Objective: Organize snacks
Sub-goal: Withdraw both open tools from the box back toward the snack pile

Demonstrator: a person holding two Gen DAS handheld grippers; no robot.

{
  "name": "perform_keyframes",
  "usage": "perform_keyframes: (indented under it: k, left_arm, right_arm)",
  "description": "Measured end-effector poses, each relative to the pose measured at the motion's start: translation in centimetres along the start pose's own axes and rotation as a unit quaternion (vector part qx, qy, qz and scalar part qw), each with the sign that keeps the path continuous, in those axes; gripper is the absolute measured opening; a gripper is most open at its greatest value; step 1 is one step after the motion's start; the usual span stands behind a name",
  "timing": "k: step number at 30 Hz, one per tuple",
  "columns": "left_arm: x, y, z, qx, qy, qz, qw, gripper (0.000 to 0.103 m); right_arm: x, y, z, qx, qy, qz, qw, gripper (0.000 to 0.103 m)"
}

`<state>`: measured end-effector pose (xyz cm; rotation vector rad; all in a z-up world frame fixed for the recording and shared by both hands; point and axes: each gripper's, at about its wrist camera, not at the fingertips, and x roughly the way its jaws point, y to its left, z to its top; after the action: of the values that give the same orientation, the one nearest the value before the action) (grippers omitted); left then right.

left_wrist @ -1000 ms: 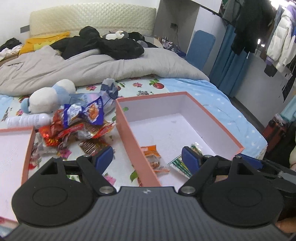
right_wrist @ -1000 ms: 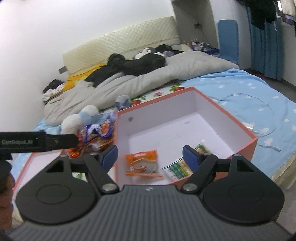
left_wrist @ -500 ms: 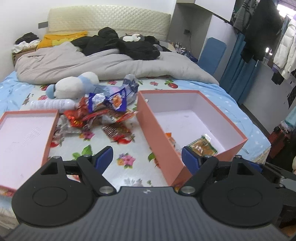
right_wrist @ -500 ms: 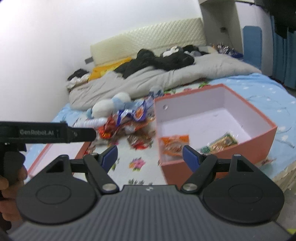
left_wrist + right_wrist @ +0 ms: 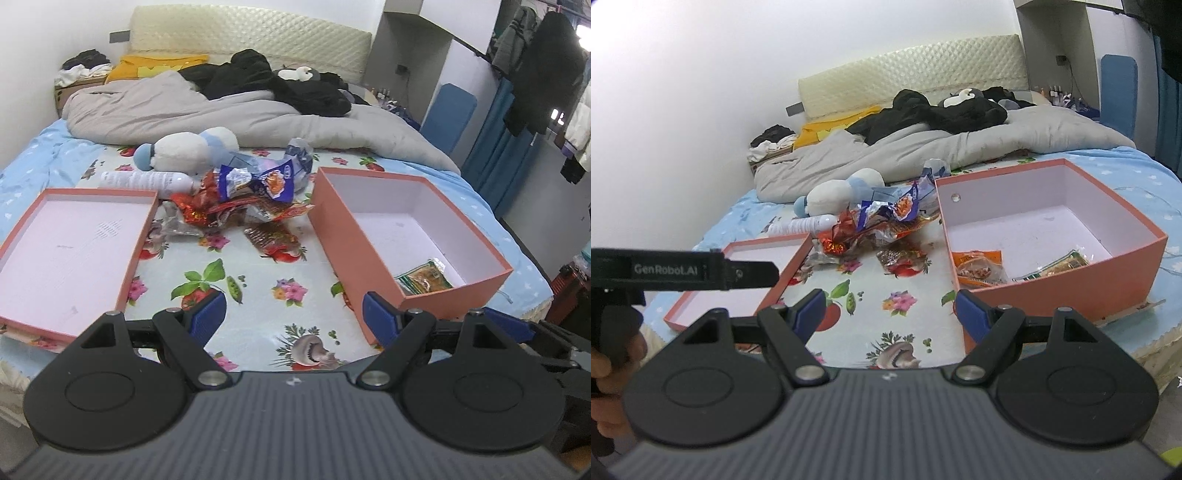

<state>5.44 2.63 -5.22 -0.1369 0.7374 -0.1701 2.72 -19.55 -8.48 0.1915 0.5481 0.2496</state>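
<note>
A pile of snack packets (image 5: pixel 255 195) lies on the floral sheet between a shallow pink lid (image 5: pixel 74 251) on the left and a deep pink box (image 5: pixel 406 236) on the right. The pile (image 5: pixel 882 225), lid (image 5: pixel 746 280) and box (image 5: pixel 1045 243) also show in the right wrist view. The box holds an orange packet (image 5: pixel 979 266) and a green packet (image 5: pixel 424 277). My left gripper (image 5: pixel 293 319) is open and empty, above the bed's front edge. My right gripper (image 5: pixel 890 310) is open and empty, also back from the bed. The left gripper's body (image 5: pixel 683 273) shows at the right view's left.
A plush toy (image 5: pixel 188 147) and a white bottle (image 5: pixel 147 181) lie behind the pile. A grey duvet (image 5: pixel 221 114) and dark clothes (image 5: pixel 280 81) cover the far bed. A blue chair (image 5: pixel 447 114) and hanging clothes (image 5: pixel 543 66) stand at right.
Both grippers have pulled back and away from the pink box, and the views have swung left. The whole snack pile and the lid have come into sight. Both stayed open.
</note>
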Motion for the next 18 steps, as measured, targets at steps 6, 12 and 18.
perform_keyframes:
  k: [6,12,18]
  left_arm:
    - [1.3,1.2,1.1,-0.01,0.003,0.006,0.9999,0.084]
    - [3.5,2.6,2.6,-0.017,0.011,0.01,0.9997,0.084]
    - [6.4,4.6,4.1,-0.03,0.017,0.015,0.9993,0.084]
  right_arm:
    - [1.8,0.4,0.5,-0.005,0.003,-0.005,1.0,0.079]
    - [4.1,0.8,0.9,-0.007,0.013,-0.004,1.0,0.079]
    - [6.8,1.1,1.5,-0.019,0.022,-0.005,1.0,0.079]
